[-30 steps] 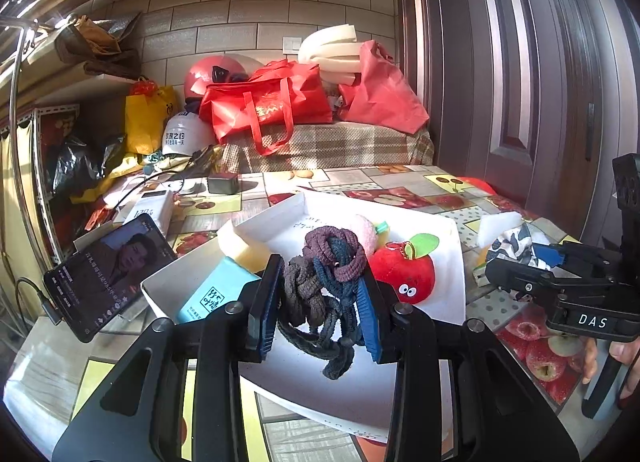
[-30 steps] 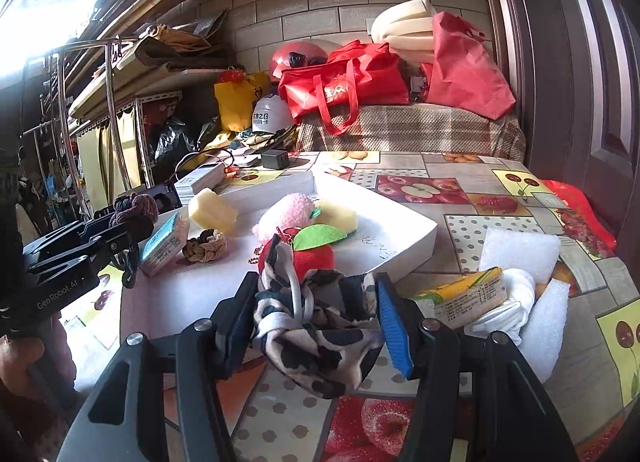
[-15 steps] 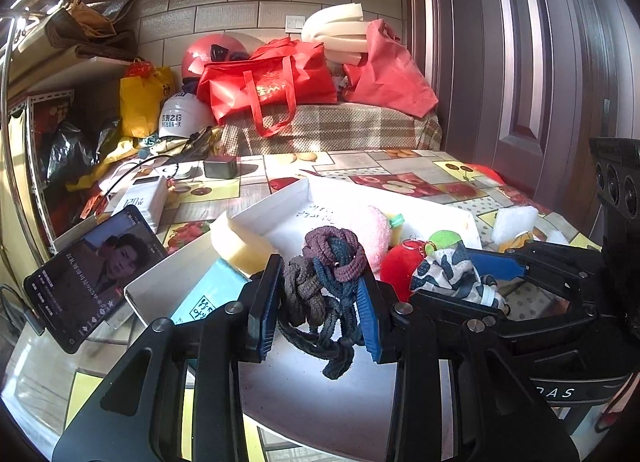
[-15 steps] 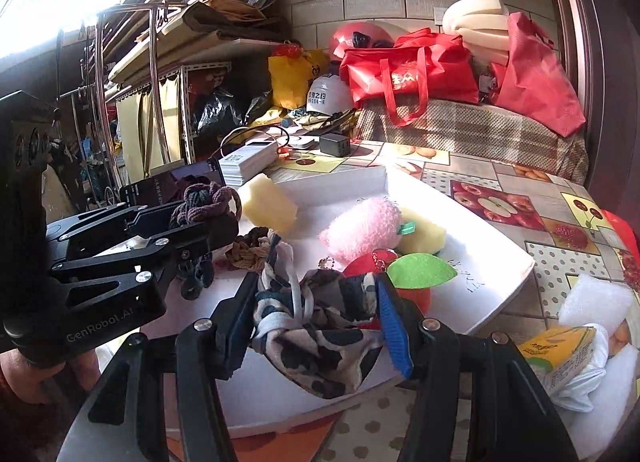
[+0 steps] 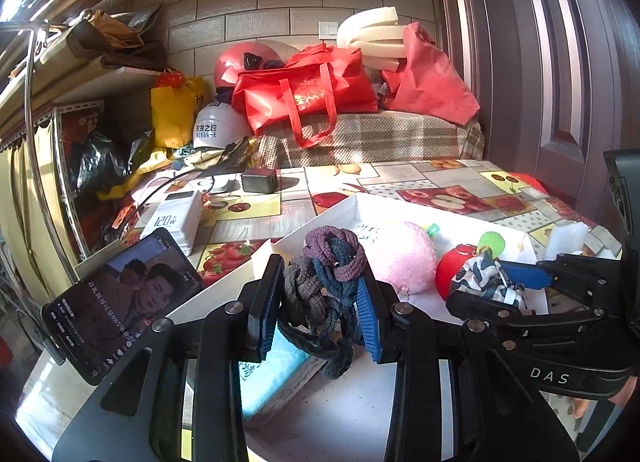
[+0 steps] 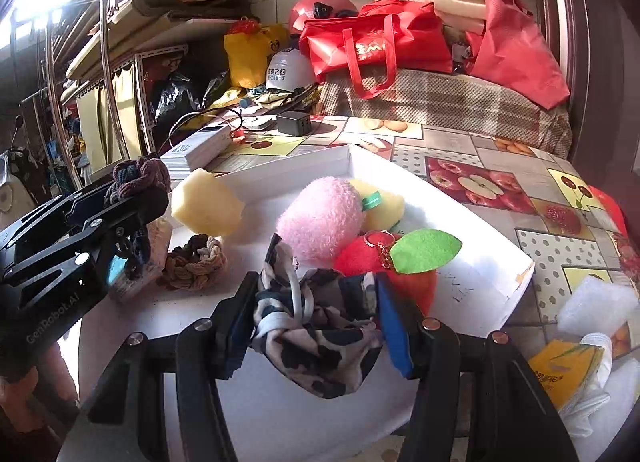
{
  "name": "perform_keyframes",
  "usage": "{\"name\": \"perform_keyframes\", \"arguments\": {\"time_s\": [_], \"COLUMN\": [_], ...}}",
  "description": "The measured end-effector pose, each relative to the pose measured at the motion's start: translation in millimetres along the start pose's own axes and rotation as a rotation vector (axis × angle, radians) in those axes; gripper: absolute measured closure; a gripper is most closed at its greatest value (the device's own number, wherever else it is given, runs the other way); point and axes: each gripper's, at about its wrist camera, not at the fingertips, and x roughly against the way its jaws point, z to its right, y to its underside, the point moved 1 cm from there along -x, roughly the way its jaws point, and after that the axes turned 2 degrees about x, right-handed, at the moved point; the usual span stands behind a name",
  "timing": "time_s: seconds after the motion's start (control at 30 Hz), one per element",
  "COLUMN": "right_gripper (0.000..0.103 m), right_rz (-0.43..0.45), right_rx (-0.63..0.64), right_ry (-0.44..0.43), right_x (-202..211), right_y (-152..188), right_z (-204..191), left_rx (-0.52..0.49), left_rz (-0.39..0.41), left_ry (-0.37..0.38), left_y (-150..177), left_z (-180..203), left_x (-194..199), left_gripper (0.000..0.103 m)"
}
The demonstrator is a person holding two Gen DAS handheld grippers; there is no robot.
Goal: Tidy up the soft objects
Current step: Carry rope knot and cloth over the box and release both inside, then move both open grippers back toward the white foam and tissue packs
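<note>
My left gripper (image 5: 320, 310) is shut on a bundle of braided hair ties (image 5: 328, 282), purple, blue and brown, held above the near left part of a white tray (image 5: 420, 214). It also shows in the right wrist view (image 6: 120, 214). My right gripper (image 6: 316, 322) is shut on a black-and-white patterned cloth (image 6: 320, 334) over the tray's near side; the cloth also shows in the left wrist view (image 5: 484, 278). In the tray (image 6: 460, 266) lie a pink plush ball (image 6: 320, 218), a red plush apple (image 6: 384, 262), a yellow sponge (image 6: 208, 202) and a braided tie (image 6: 196, 262).
A phone (image 5: 120, 302) leans at the tray's left. A power bank (image 5: 176, 218) and a black adapter (image 5: 260, 180) lie behind it. White foam (image 6: 596, 298) and a yellow packet (image 6: 568, 362) lie right of the tray. A blue tissue pack (image 5: 276, 374) sits under my left gripper. Bags crowd the back.
My right gripper has carried the patterned cloth leftward from the table to over the tray, close beside my left gripper. My left gripper has shifted slightly over the tray, still holding the hair ties.
</note>
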Motion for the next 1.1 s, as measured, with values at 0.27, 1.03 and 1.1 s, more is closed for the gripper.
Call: {"name": "perform_keyframes", "arguments": {"time_s": [0.27,1.03,1.1], "right_gripper": [0.046,0.015,0.015], "right_rz": [0.046,0.092,0.092], "right_rx": [0.020,0.051,0.049], "right_ry": [-0.041,0.030,0.030], "right_x": [9,14,14], "right_y": [1,0,0], "right_z": [-6,-12,-12], "left_rx": [0.005,0.048,0.051], "left_rz": [0.005,0.085,0.084], "left_ry": [0.014,-0.032,-0.032], "left_y": [-2,-2,-2], "left_z": [-2,-11,-11], "left_x": [-4,12,12], "left_gripper": [0.065,0.000,0.000]}}
